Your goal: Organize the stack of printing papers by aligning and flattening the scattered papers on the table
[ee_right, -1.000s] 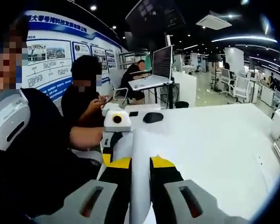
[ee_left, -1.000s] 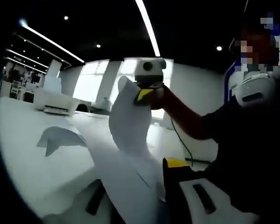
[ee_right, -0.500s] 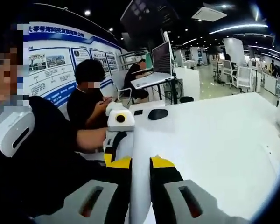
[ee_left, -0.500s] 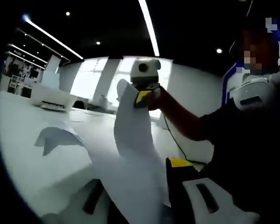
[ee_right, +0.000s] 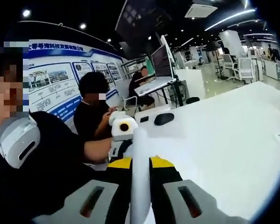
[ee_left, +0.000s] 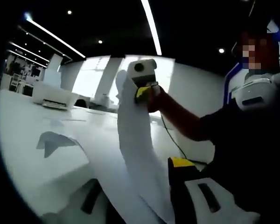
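Observation:
A white stack of printing papers point(ee_left: 137, 154) is held off the table, arching up between both grippers. In the left gripper view my left gripper point(ee_left: 139, 183) is shut on its near end, one yellow-tipped jaw to the right of the sheets. The right gripper point(ee_left: 143, 90) pinches the far upper end, with the person's hand behind it. In the right gripper view the papers point(ee_right: 140, 186) run edge-on between the yellow jaw tips of my right gripper point(ee_right: 140, 162), which is shut on them. The left gripper point(ee_right: 120, 145) grips the far end there.
The white table point(ee_right: 224, 140) stretches right and ahead. A black mouse point(ee_right: 164, 118) lies on it, with a laptop point(ee_right: 159, 70) beyond. A seated person point(ee_right: 95, 109) is behind. A white printer point(ee_left: 53, 95) stands at the table's far left. The person's dark sleeve point(ee_left: 233, 140) is to the right.
The paper stack now stands taller and narrower between the grippers, its arch drawn tighter. Both cameras have tilted slightly; both grips hold.

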`<state>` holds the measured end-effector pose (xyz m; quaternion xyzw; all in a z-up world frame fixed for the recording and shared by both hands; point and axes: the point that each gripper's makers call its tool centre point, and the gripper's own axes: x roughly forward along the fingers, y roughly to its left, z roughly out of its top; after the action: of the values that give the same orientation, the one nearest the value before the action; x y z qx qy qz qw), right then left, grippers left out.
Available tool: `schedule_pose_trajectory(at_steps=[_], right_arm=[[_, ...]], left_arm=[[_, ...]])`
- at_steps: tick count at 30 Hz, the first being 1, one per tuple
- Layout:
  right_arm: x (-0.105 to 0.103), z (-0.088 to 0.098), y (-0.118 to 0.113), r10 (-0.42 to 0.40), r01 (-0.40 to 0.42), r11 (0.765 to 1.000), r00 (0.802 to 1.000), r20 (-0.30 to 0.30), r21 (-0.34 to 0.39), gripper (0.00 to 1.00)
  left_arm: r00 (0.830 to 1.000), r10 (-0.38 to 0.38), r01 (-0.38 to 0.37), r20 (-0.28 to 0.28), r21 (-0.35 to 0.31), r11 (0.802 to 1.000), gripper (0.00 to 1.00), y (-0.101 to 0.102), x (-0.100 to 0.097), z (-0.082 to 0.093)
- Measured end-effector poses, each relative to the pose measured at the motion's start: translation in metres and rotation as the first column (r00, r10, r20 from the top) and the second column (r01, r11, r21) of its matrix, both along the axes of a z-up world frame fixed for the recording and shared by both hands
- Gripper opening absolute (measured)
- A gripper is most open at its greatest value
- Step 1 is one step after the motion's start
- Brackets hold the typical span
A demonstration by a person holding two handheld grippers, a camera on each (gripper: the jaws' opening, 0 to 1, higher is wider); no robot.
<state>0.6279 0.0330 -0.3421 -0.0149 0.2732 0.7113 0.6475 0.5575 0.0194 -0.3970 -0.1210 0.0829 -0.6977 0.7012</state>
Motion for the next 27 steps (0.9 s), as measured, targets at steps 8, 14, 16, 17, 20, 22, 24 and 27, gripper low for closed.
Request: schedule_pose_trajectory(at_steps=[8, 14, 16, 17, 20, 22, 24, 27], right_arm=[[-0.007, -0.007, 0.011, 0.014, -0.014, 1.0, 1.0, -0.012, -0.006, 0.08], [-0.011, -0.01, 0.017, 0.024, -0.024, 1.0, 0.999, -0.022, -0.004, 0.08], [-0.011, -0.011, 0.018, 0.027, -0.028, 1.0, 0.999, -0.024, -0.007, 0.08], [-0.011, -0.011, 0.018, 0.028, -0.028, 1.0, 0.999, -0.028, -0.006, 0.08], [-0.011, -0.011, 0.019, 0.026, -0.026, 1.0, 0.999, -0.035, -0.001, 0.08], [-0.007, -0.011, 0.019, 0.014, -0.014, 1.0, 0.999, -0.036, 0.0, 0.08], [-0.005, -0.012, 0.018, 0.006, -0.006, 1.0, 0.999, -0.038, 0.0, 0.08], [-0.003, -0.014, 0.018, -0.004, 0.004, 1.0, 0.999, -0.041, 0.0, 0.08]], left_arm=[[1.0, 0.002, -0.002, -0.001, 0.0, 1.0, 0.34, 0.0, -0.001, 0.0], [1.0, 0.011, -0.011, -0.006, 0.0, 1.0, 0.34, 0.002, 0.001, -0.001], [1.0, 0.011, -0.011, -0.006, 0.001, 1.0, 0.34, 0.002, 0.001, -0.001], [1.0, 0.009, -0.009, -0.006, 0.002, 1.0, 0.34, 0.002, 0.001, -0.002], [1.0, 0.007, -0.007, -0.006, 0.001, 1.0, 0.34, 0.002, 0.002, -0.002], [1.0, 0.008, -0.008, -0.008, 0.0, 1.0, 0.34, 0.002, 0.002, -0.002], [1.0, 0.008, -0.008, -0.009, -0.002, 1.0, 0.34, 0.003, 0.003, -0.002], [1.0, 0.008, -0.008, -0.008, -0.001, 1.0, 0.34, 0.003, 0.003, -0.002]])
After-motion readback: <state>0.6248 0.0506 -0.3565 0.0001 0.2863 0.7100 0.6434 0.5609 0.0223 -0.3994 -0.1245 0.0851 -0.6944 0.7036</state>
